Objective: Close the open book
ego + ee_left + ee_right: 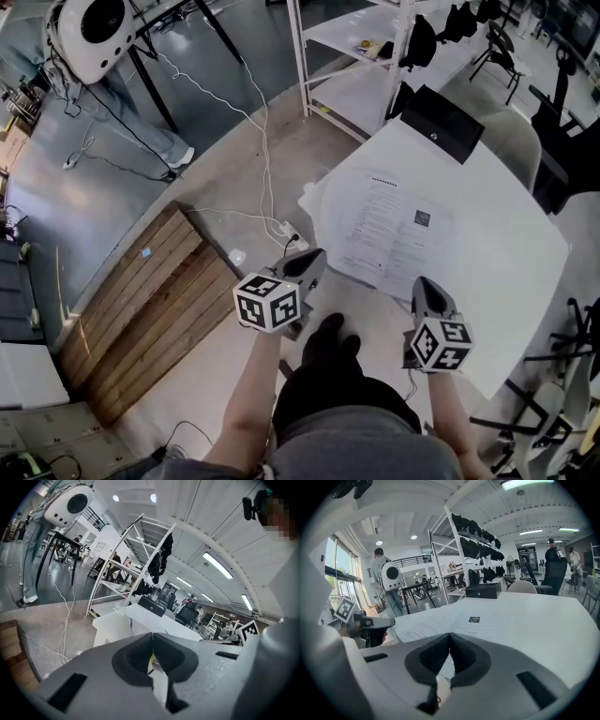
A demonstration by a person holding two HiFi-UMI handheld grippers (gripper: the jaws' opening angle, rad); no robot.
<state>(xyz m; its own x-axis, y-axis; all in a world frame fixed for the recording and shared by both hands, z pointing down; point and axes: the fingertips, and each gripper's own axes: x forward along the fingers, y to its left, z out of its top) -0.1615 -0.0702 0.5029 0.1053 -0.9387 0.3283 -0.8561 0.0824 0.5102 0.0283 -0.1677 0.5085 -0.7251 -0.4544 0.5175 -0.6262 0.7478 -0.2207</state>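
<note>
Though clenched tight, grips nothing with the left gripper (151, 634), jaws pressed together and bare. Hangs in the air close by the near left side of the big white table (497, 244). Same with the right gripper (450, 634): squeezed closed, nothing inside, up over the table's near edge. Just past both tips, lying flat and wide open on the table, the white printed paper book (389, 230). Farther back, at the far edge, a flat black box (441, 122). Down on the grey floor to the left, brown wooden boards (150, 309) and a thin white cable (266, 173).
</note>
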